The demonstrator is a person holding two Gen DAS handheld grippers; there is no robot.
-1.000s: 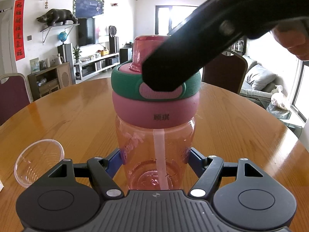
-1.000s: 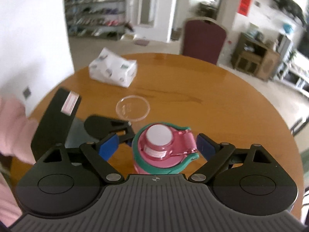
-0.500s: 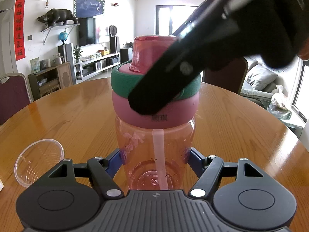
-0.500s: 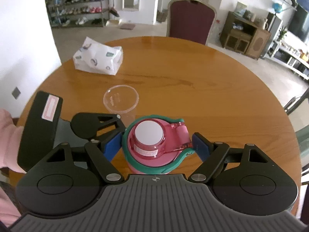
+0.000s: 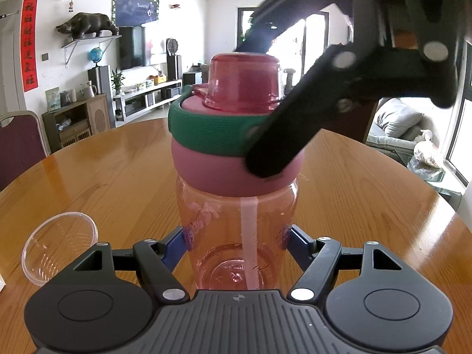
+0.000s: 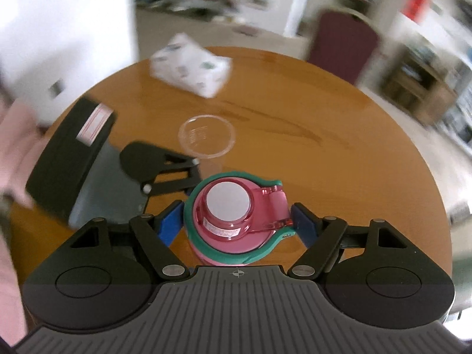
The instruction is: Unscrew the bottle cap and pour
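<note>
Left gripper clamped on the lower body of the pink bottle, blue pads pressed to both sides, bottle upright on the round wooden table. Right gripper down over the top, fingers straddling the pink and green cap, left pad at the green rim, right pad a touch off the hinge; gripping or not, cannot tell. Clear plastic cup standing just beyond the bottle. White tissue pack farther back. Right wrist view blurred.
</note>
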